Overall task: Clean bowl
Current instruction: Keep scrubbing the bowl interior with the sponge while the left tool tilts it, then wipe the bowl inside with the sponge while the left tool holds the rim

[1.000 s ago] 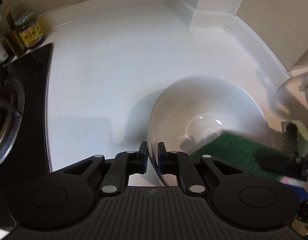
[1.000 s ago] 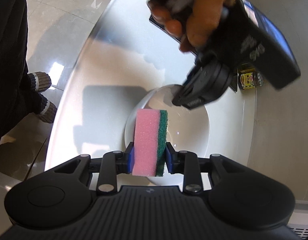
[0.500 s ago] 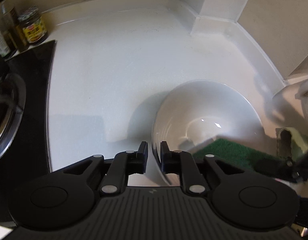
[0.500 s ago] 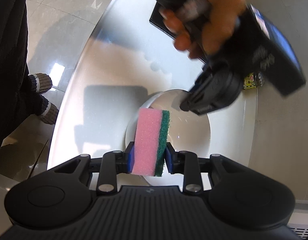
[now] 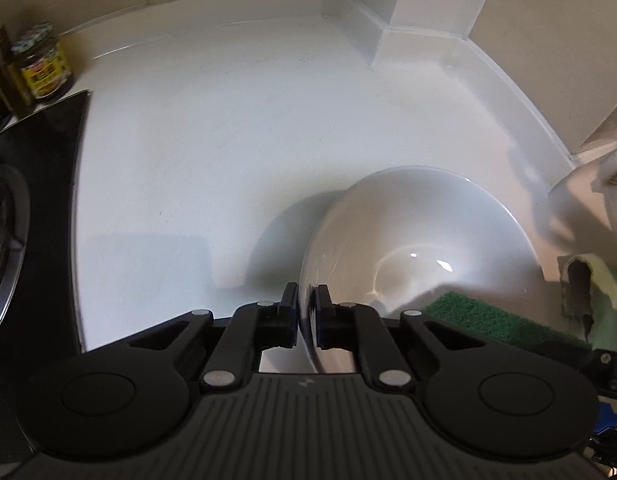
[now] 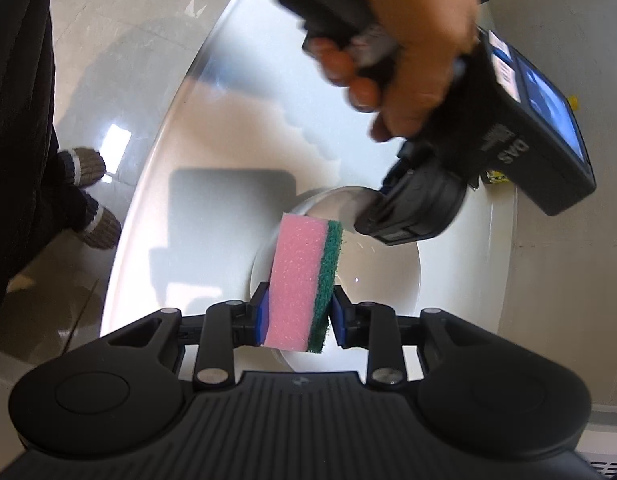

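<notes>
— Bowl (image 5: pixel 420 248) status: where are my left jaws on it?

— Your left gripper (image 5: pixel 307 312) has just closed again and now pinches the near rim of the white bowl, one pad inside the wall, one outside. It sits on the white desk (image 5: pixel 212 128).

— And my right side?

— I see the right gripper (image 6: pixel 296 316) clamped on the sponge (image 6: pixel 304 280), pink foam to the left, green scouring face to the right, poised over the bowl's hollow; I can't tell if it touches.

— Anything further out?

— A hand (image 6: pixel 404 40) gripping the left tool's handle, a jar (image 5: pixel 42 66) by the black stovetop (image 5: pixel 40 168), and slippered feet (image 6: pixel 90 200) on the floor.
</notes>
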{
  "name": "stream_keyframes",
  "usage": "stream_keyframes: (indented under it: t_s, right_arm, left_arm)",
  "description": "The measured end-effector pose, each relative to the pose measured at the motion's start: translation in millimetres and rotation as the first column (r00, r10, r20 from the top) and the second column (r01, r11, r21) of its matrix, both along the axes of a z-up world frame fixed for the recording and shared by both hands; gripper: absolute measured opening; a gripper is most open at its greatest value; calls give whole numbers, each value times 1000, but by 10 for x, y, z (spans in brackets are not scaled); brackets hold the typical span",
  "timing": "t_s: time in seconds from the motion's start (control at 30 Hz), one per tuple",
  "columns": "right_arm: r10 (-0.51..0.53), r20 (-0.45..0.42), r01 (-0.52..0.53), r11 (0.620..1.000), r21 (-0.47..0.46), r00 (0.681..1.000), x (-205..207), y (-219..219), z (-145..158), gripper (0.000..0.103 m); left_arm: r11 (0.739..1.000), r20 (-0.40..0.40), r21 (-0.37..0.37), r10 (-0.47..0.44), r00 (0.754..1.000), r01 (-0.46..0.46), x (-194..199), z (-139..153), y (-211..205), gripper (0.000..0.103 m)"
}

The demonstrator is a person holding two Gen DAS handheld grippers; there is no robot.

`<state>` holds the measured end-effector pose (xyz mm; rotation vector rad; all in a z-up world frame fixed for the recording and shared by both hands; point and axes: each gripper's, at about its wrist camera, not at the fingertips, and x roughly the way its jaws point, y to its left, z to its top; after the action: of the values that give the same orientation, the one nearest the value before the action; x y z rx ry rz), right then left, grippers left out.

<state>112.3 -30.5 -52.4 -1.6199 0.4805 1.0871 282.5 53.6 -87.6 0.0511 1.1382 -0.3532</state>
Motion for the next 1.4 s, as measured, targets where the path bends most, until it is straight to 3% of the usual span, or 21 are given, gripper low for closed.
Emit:
stream_keyframes:
  t_s: [0.13,0.37,0.6,0.77,0.87,1.0,1.1,1.37,1.4]
  right_arm:
    - [-10,10,10,1000,-8,1000,35,-9,6,27]
    - [-21,3,21,1000,-4,1000,66,2,-6,27]
    - [-23,-18,23,1000,5,1000,40,17,35,27]
    - [-25,-9,25,999,22,1000,18,54,14,27]
    - [-29,6,29,1000,-12,1000,35,22,-14,27]
    - [-70,3,70,997,-25,998,67,-3,-32,27]
    - [-122,-9,122,992,-23,992,96,64,-32,27]
    - [-250,-28,249,968,-24,968,42,341,40,26]
    - [-266,-30,265,964,-20,964,34,390,48,26]
  left_arm:
    - [1000,4,20,-1,1000,1,-63,39,-19,9]
    - [998,20,-38,43,999,-43,-357,89,165,24]
    - [999,40,34,-11,999,10,-204,49,25,8]
    - [994,27,39,-103,994,101,23,45,-46,8]
    - [989,22,50,-141,990,139,89,49,-85,8]
    - [990,7,27,-137,991,137,95,45,-35,10]
    - [993,0,4,-118,993,118,20,82,74,21]
    - [983,13,1,-183,983,183,-139,119,192,21]
    - [981,16,6,-195,981,195,-119,119,196,18]
